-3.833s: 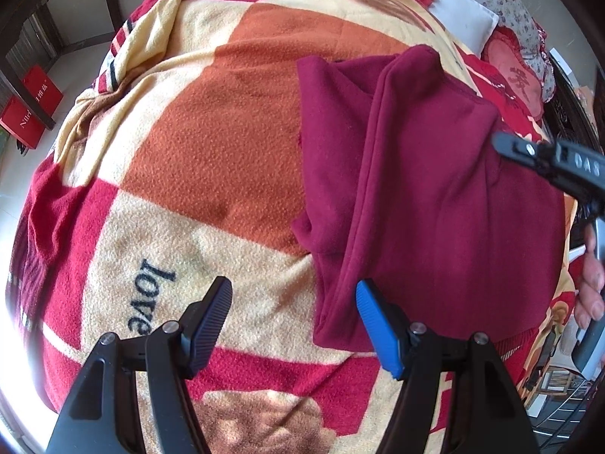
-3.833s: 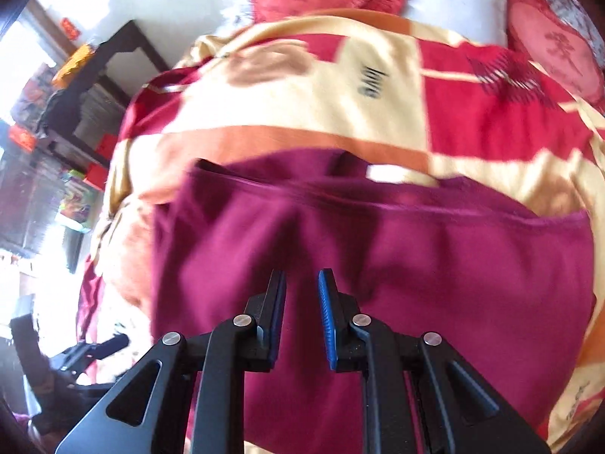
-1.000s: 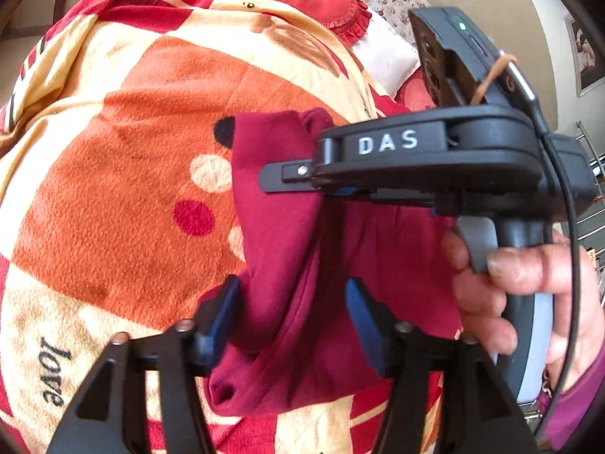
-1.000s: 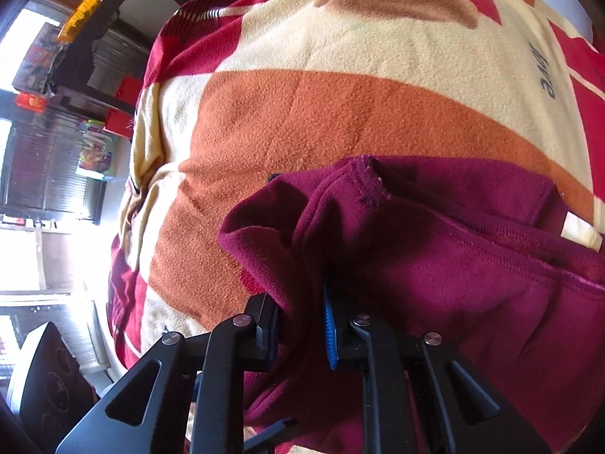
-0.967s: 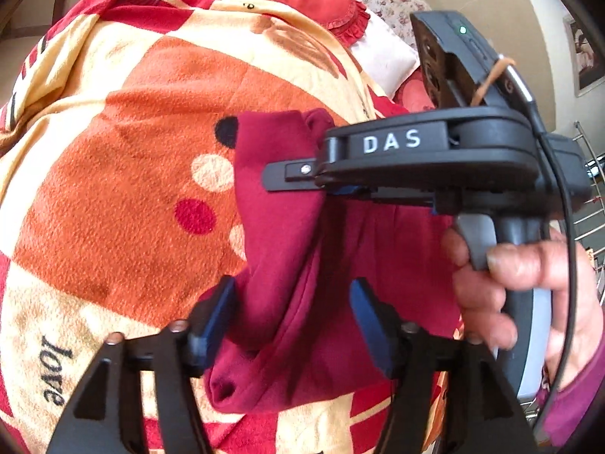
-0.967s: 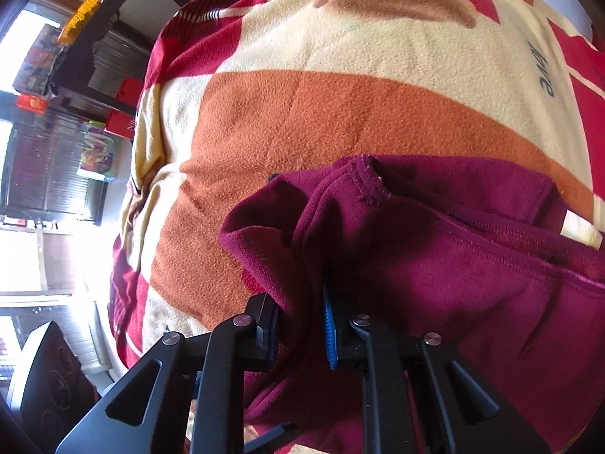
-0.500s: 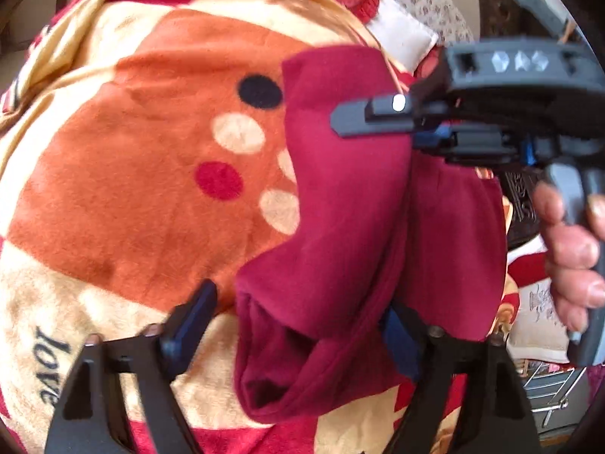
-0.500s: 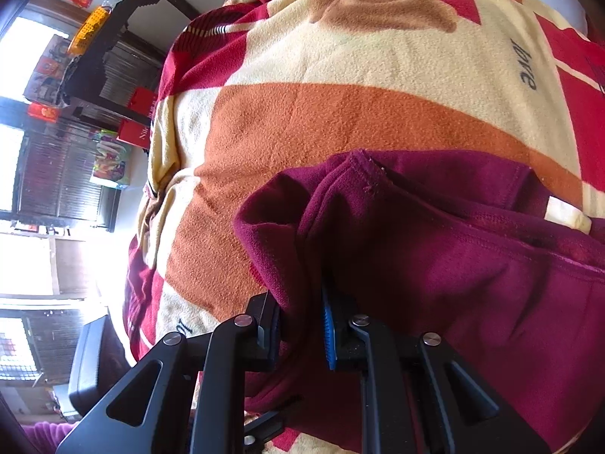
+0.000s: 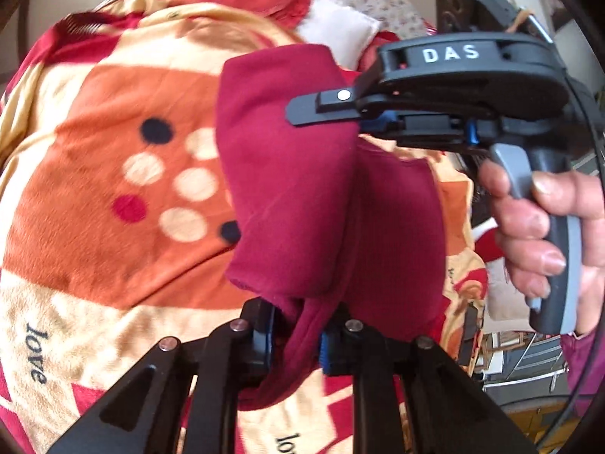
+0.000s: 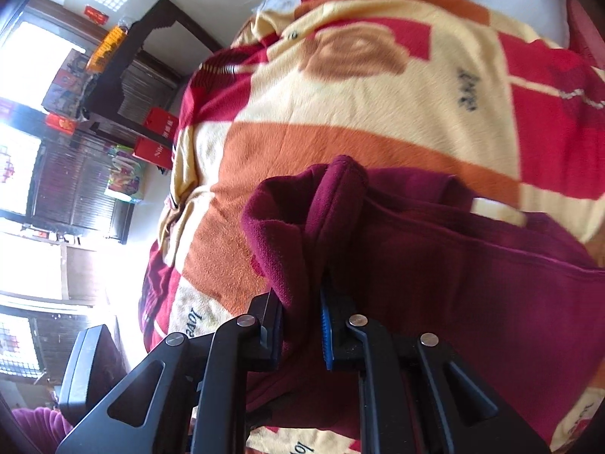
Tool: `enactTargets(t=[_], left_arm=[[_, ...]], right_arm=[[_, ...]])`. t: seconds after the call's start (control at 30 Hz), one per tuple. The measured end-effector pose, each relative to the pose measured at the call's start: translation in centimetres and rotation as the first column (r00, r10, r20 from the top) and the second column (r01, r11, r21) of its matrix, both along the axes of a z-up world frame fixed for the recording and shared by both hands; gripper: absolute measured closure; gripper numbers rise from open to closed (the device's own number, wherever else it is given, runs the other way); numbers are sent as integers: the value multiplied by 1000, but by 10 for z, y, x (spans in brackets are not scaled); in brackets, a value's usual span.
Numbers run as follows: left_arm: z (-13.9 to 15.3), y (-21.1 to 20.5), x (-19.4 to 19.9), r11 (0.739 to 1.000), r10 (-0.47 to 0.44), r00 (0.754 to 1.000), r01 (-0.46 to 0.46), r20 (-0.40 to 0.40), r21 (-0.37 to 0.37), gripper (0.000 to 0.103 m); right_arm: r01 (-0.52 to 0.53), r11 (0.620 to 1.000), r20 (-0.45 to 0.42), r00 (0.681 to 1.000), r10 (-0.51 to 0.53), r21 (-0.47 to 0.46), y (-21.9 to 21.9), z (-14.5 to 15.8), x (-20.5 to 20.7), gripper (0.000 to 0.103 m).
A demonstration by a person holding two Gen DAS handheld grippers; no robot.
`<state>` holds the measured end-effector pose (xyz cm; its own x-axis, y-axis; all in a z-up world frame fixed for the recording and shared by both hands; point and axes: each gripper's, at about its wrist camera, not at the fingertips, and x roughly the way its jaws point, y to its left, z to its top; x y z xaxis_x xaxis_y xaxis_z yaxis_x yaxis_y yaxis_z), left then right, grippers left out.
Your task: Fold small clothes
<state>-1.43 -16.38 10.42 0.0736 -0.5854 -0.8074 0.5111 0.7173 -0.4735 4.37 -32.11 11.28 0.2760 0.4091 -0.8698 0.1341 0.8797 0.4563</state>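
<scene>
I have the maroon fleece garment (image 9: 302,196) pinched in both tools and lifted off the patterned blanket (image 9: 94,196), so it hangs as a doubled fold above the blanket's orange patch. My left gripper (image 9: 295,335) is closed on a bunched lower edge, and my right gripper (image 10: 300,319) is clamped on a thick roll of fabric at the other end — in the left camera its top finger lies across the upper part of the fold, with my right hand (image 9: 544,234) on the trigger.

What worries me is the grip itself. Each bite looks like several layers rolled together, not a clean hem, so I judge a layer could slide out as I carry the fold over, and the halves would land askew on the blanket. The fleece is thick and springy; if I let go before it lies flat, the fold may open again. The two tools are also close together — moving them unevenly could twist the cloth between them or bump one tool against the other.
</scene>
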Motion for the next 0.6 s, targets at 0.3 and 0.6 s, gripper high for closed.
enactTargets(t=[0.3, 0.6], left_arm=[[33, -49, -33, 992, -117, 992, 119, 44, -37, 86], [39, -115, -66, 970, -238, 970, 240, 54, -39, 86]], right_arm=[[85, 996, 50, 995, -85, -1, -64, 33, -43, 103], [218, 976, 56, 974, -217, -6, -137, 39, -94, 103]])
